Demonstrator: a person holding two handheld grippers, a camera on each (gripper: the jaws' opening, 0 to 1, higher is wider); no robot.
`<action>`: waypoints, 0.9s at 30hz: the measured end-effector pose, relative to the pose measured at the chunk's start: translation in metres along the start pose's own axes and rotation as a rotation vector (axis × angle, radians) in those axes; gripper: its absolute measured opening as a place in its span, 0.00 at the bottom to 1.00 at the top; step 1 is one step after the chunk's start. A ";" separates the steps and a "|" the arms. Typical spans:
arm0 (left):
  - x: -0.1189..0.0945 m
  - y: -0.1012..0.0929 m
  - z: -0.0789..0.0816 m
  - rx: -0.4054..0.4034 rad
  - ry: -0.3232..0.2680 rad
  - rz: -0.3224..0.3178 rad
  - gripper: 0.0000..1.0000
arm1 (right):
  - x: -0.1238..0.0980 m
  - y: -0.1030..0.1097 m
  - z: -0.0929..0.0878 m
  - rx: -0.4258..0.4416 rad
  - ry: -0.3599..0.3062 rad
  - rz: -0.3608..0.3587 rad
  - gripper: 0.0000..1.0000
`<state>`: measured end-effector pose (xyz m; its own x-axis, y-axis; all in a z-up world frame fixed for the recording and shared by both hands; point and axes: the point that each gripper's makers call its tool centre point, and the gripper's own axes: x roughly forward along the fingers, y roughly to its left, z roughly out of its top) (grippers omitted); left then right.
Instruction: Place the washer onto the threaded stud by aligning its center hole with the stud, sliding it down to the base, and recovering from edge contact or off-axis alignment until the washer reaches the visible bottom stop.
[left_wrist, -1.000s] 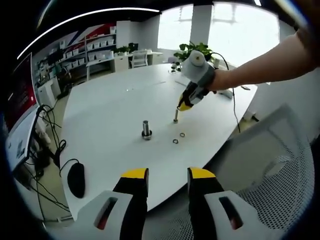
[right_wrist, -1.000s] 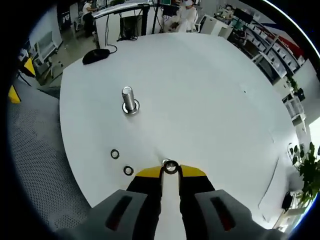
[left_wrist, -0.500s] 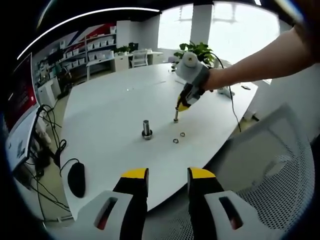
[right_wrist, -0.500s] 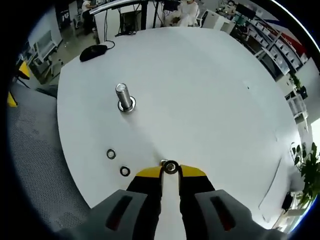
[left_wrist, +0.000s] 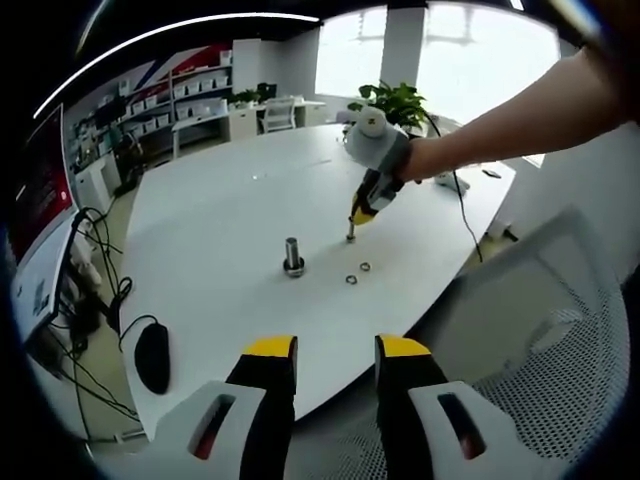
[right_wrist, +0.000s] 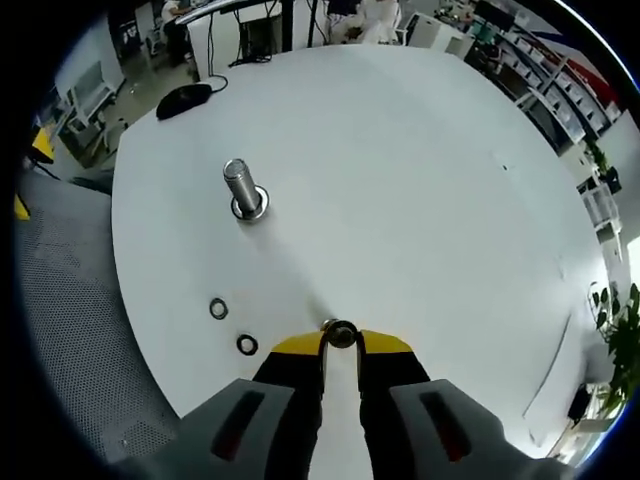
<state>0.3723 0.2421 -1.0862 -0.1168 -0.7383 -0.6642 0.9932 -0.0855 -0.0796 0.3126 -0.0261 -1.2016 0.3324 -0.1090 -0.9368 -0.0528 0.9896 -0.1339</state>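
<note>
A steel threaded stud (right_wrist: 240, 189) stands upright on its round base on the white table (right_wrist: 400, 180); in the left gripper view the stud (left_wrist: 292, 256) is mid-table. My right gripper (right_wrist: 341, 338) is shut on a small metal washer (right_wrist: 341, 333), held above the table, short of the stud. Two more washers (right_wrist: 218, 308) (right_wrist: 246, 344) lie flat on the table to its left. In the left gripper view the right gripper (left_wrist: 353, 227) hangs over the table right of the stud, a person's arm behind it. My left gripper (left_wrist: 336, 350) is open and off the table's near edge.
A black mouse (left_wrist: 152, 358) and cables lie at the table's left end. A grey mesh chair (left_wrist: 540, 340) stands at the near right. Shelves, desks and a plant (left_wrist: 395, 100) are beyond the table. The loose washers (left_wrist: 352, 279) rest right of the stud.
My right gripper has risen a little with the washer and drifted slightly towards the stud's side. The left gripper has stayed put.
</note>
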 end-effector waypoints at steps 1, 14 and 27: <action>0.000 0.000 0.000 0.000 0.001 -0.001 0.29 | 0.002 0.001 -0.002 -0.003 0.011 0.003 0.14; 0.001 0.001 -0.002 -0.007 0.011 0.003 0.29 | 0.017 0.012 -0.011 0.007 0.056 0.048 0.14; 0.002 0.001 -0.004 -0.007 0.020 0.004 0.29 | 0.035 0.003 -0.016 0.046 0.065 0.067 0.16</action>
<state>0.3729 0.2433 -1.0900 -0.1125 -0.7250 -0.6795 0.9936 -0.0774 -0.0820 0.3086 -0.0281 -1.2404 0.2675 -0.0469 -0.9624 -0.0293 0.9980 -0.0568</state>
